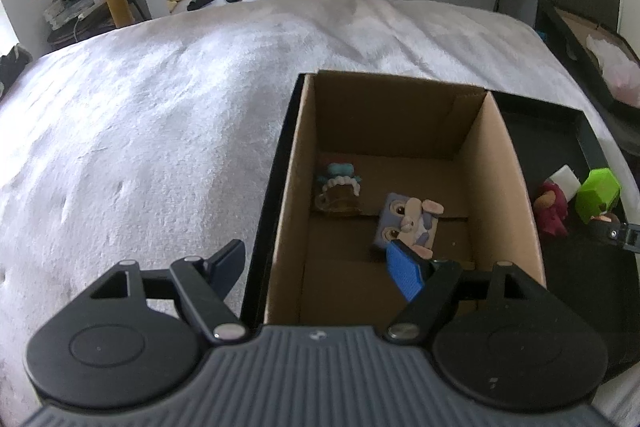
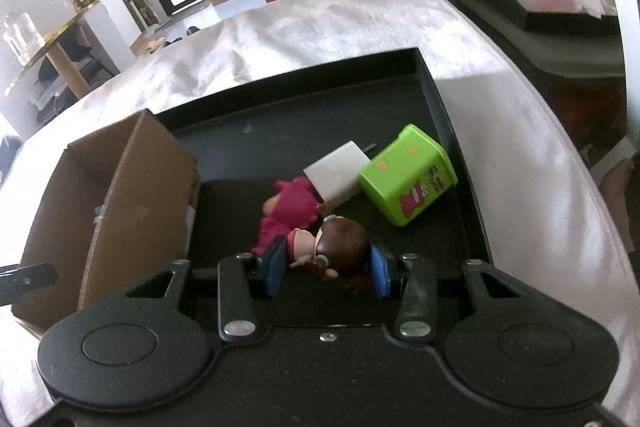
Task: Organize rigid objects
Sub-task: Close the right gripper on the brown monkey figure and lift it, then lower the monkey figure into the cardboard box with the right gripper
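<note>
The right gripper (image 2: 328, 269) clamps its fingers on a brown-haired doll (image 2: 334, 247) over the black tray (image 2: 452, 131) on the bed. The left gripper (image 1: 320, 267), fingers apart, hangs over the cardboard box (image 1: 504, 163) holding 2 figurines.

Black claw (image 2: 328, 267), blue pads (image 2: 276, 269)

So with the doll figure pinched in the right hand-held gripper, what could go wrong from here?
1. The right hand-held gripper clamps the brown-haired doll figure on its rounded head, so it might twist or slip out.
2. The magenta figure lies against the doll and could be dragged along.
3. The brown cardboard box has tall walls, and the doll could clip the rim on the way in.
</note>
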Tool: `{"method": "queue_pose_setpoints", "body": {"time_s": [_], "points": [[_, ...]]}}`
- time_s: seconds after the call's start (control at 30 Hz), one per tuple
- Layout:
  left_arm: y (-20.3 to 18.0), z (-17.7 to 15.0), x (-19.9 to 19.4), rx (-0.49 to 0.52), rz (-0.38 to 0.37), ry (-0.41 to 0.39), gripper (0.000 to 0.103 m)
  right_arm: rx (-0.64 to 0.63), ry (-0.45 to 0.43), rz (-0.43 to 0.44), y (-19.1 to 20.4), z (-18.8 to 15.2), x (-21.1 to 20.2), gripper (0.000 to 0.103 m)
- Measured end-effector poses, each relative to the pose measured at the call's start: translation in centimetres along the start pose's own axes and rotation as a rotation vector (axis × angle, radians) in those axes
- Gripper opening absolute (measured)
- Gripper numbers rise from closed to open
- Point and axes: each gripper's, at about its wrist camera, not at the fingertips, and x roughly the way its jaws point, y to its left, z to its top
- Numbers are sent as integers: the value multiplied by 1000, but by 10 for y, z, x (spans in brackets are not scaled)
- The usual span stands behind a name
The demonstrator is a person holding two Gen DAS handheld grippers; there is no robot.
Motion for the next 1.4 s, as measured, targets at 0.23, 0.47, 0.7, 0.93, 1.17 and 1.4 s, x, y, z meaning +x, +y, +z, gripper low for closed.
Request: {"method": "queue_pose_setpoints", "body": {"time_s": [0.23,0.47,0.7,0.93,1.17,1.4], "points": [[7,-2,-6,-1,-8,-27,76,-15,3,46,24,13,-13,42],[17,-4,-3,-25,-27,-37,73,-103,-26,86,60,21,-20,42],[24,-7,-2,-47,-46,-63,61,-192,-43,132,93,25,-22,42],[30,-10,3,-62,-78,-53,39,-295,-49,178,125,26,-22,42],[37,-16,6,-87,-105,-51,14,-358,-17,187,152,25,-8,42],[43,-18,7,-101,-122,-54,9,-418,8,185,178,21,7,43]]}}
